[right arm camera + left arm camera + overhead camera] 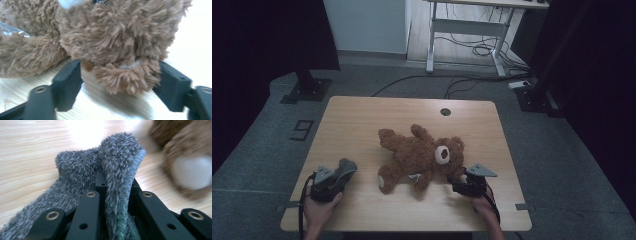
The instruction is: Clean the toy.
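Wooden table [362,120]: light top bearing all listed items; a round cable hole [445,111] near its far edge.

Brown teddy bear [419,155]: lay on its back at the table's middle, limbs spread, head toward the person's right, pale muzzle upward. One pale-soled foot pointed to the near edge.

Right gripper [460,181]: held low at the near right, just beside the bear's head. In the right gripper view [120,82] its jaws stood apart on either side of the bear's ear [126,76], the right jaw against the fur, the left a little off it; not yet clamped.

Left gripper [343,170]: held at the near left, well apart from the bear. Jaws clenched on a grey fuzzy sock [112,170], its green-edged cuff pinched between them, the rest draped over the left jaw.
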Demonstrator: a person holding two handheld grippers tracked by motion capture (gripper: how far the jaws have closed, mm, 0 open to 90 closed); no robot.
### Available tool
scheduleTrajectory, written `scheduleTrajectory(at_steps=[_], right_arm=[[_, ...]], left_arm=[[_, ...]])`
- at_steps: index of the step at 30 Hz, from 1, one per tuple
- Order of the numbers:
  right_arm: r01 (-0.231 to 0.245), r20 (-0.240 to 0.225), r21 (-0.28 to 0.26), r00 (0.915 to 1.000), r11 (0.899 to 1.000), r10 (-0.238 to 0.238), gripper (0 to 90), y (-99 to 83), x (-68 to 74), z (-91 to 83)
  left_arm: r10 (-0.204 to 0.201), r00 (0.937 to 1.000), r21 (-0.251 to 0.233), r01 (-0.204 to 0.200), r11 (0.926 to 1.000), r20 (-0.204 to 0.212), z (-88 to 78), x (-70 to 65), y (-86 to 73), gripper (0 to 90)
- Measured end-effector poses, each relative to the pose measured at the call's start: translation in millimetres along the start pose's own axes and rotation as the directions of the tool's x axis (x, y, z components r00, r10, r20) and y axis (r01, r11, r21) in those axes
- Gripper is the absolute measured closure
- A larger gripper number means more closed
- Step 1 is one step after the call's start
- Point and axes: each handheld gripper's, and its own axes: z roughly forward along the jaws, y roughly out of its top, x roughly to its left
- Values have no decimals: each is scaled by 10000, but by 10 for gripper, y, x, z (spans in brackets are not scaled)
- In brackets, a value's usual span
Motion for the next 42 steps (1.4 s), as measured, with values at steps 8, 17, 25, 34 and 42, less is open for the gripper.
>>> scheduleTrajectory(at_steps=[8,17,25,34,42], right_arm=[[-71,335,14,9994,10000,71,530,10,-38,-6],[-54,375,-32,9993,10000,55,663,19,-47,-15],[-81,267,-90,9996,9999,83,722,11,-65,-28],[-121,159,-218,9998,9997,125,730,4,-71,-39],[-104,79,-225,9999,9997,106,730,6,-80,-44]], left_arm=[[175,9974,-604,-132,9981,697,-75,-191,106,795],[989,9839,-912,-859,9921,1491,-2,-592,342,795],[1691,9594,-1147,-1462,9826,2256,125,-1019,565,795],[2855,9077,-1395,-2538,9571,3076,277,-1624,858,795],[3196,8706,-1157,-2981,9475,3740,605,-2075,982,793]])
